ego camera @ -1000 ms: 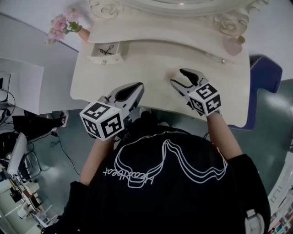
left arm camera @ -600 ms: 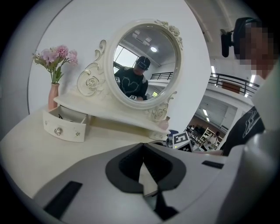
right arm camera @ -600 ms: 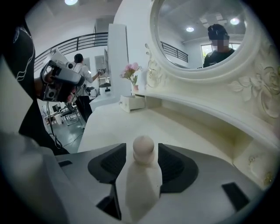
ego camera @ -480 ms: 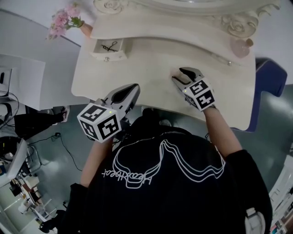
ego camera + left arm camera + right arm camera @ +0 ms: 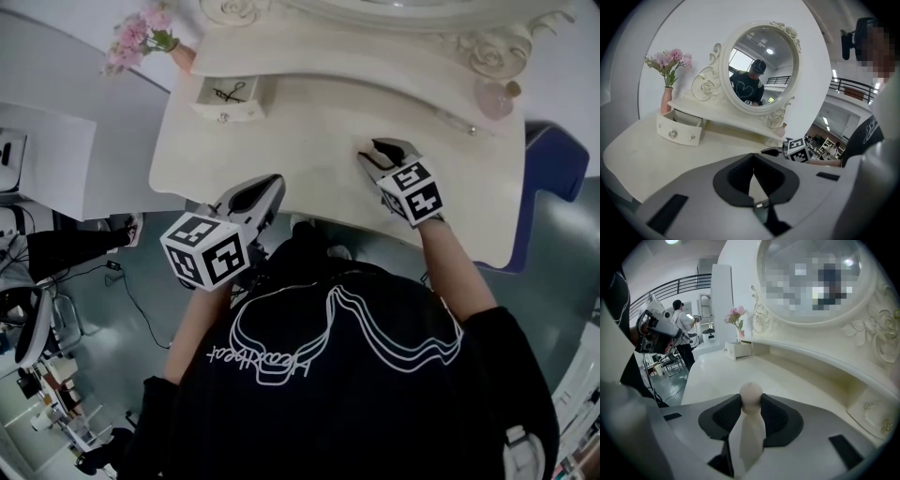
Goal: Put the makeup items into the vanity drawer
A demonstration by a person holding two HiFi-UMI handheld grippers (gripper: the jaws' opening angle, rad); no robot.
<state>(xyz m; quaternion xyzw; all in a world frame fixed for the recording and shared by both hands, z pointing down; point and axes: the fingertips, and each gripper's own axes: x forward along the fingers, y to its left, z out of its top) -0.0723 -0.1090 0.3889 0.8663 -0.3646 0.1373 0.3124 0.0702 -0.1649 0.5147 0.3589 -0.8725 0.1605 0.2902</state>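
Right gripper (image 5: 373, 152) has just been closing its jaws and now pinches the round-headed sponge (image 5: 751, 394) on the vanity top (image 5: 300, 122), left gripper (image 5: 753, 159) pressed together and empty, so next comes the carry to the open drawer (image 5: 228, 97), well apart at far left.

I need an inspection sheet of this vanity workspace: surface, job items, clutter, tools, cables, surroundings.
Surface: cream vanity top, tidy.
Job's things: drawer open at back left, black item inside; small pale round item in the right tool; slim stick and pink item at back right.
Clutter: vase of pink flowers beside the drawer.
Tools: left tool shut, empty; right tool's jaws have just been closing, pads on the round item.
Cables: black cable on the floor, left.
Surroundings: round mirror behind; blue seat at right.
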